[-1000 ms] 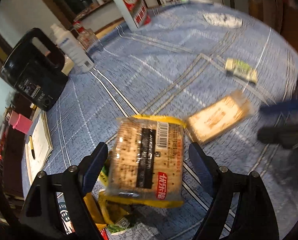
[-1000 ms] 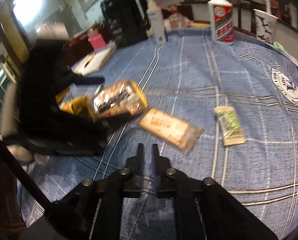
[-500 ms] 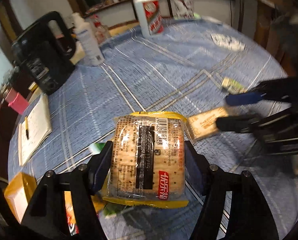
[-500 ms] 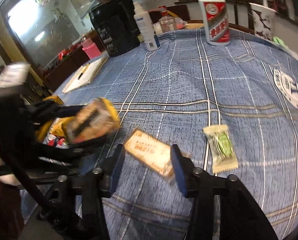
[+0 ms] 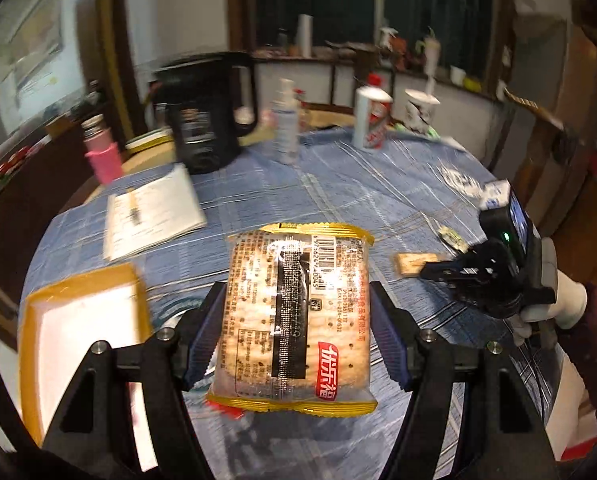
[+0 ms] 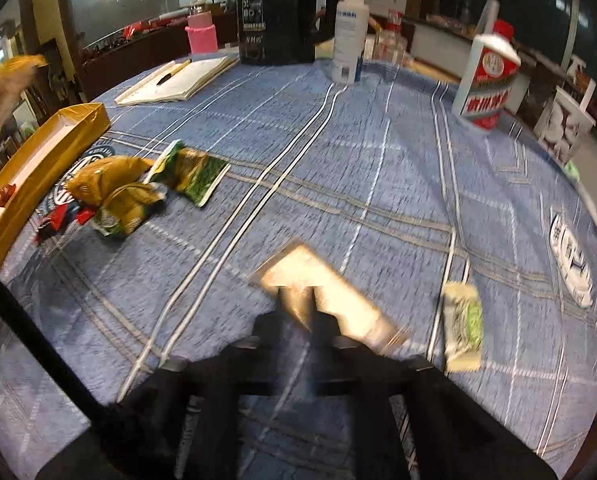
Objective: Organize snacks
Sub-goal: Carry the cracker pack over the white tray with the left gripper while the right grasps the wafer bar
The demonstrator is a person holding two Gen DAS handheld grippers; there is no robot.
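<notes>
Cracker pack (image 5: 298, 316) clamped (lifted off table) between left hand-held gripper (image 5: 296, 338).

glossy clear plastic cracker packet (image 5: 298, 312) on woven blue cloth tablecloth (image 6: 338, 160)

Dark window (image 5: 418, 4), white wall (image 5: 186, 12), wooden door frame (image 5: 116, 52).

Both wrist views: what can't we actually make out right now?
- Right wrist: flat cracker packet is motion-blurred; right gripper looks shut on it, print unreadable.
- Left wrist: cracker pack in left gripper hides the table behind it.
- Left wrist: yellow box is blurred, contents unclear.
</notes>
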